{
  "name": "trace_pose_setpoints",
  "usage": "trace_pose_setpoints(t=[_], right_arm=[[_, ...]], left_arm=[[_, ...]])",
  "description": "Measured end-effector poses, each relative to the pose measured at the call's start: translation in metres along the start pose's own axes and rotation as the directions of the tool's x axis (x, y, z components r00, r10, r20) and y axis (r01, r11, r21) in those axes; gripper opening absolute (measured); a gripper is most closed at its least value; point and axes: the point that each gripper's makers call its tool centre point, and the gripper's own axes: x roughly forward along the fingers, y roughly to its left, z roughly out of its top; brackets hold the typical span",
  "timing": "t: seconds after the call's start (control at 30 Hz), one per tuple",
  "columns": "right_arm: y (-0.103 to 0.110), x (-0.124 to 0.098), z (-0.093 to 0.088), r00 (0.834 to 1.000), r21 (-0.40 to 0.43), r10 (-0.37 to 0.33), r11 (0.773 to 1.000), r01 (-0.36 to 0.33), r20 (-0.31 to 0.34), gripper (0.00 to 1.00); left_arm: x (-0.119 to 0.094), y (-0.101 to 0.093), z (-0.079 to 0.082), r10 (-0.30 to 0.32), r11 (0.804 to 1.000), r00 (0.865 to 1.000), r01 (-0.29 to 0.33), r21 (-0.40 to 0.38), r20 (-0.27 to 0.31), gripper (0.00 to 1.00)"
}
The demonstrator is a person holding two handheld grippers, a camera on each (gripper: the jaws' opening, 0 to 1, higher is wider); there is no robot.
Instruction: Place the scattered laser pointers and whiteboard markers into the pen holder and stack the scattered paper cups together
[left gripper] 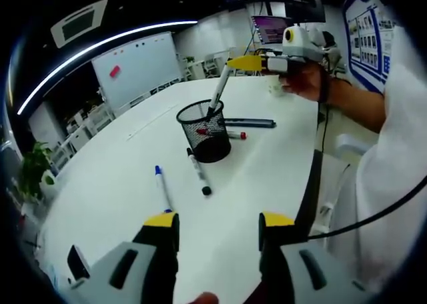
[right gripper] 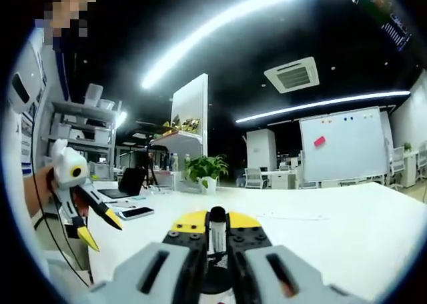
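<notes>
A black mesh pen holder [left gripper: 205,132] stands on the white table [left gripper: 113,184]. My right gripper [left gripper: 241,63] hovers above it, shut on a whiteboard marker [left gripper: 218,94] whose lower end dips into the holder. In the right gripper view the marker's black end [right gripper: 217,217] sits clamped between my right gripper [right gripper: 217,225]. A black marker [left gripper: 199,174], a blue-capped marker [left gripper: 162,187], a red-capped marker [left gripper: 232,135] and a dark pen-like pointer [left gripper: 250,123] lie around the holder. My left gripper [left gripper: 219,221] stands open over the near table, holding nothing; it also shows as the left gripper [right gripper: 100,229].
A person's hand [left gripper: 303,83] and white sleeve [left gripper: 393,151] are on the right, by the table's edge. A phone [right gripper: 135,213], a laptop [right gripper: 130,182] and a potted plant [right gripper: 207,171] sit on the far side. A whiteboard [left gripper: 137,67] stands behind.
</notes>
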Motion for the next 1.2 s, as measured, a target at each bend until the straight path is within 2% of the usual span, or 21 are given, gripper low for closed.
trace_pose_setpoints(t=[0.93,1.2], right_arm=[[0.004,0.007,-0.013,0.999,-0.001,0.007,1.000,-0.007,-0.038,0.10],[0.006,0.010,-0.017,0.999,-0.003,0.015,1.000,-0.015,-0.047,0.10]], left_arm=[[0.000,-0.003,-0.003,-0.012,1.000,1.000,0.012,0.004,-0.007,0.49],[-0.002,0.001,-0.003,0.001,1.000,1.000,-0.001,-0.003,-0.003,0.49]])
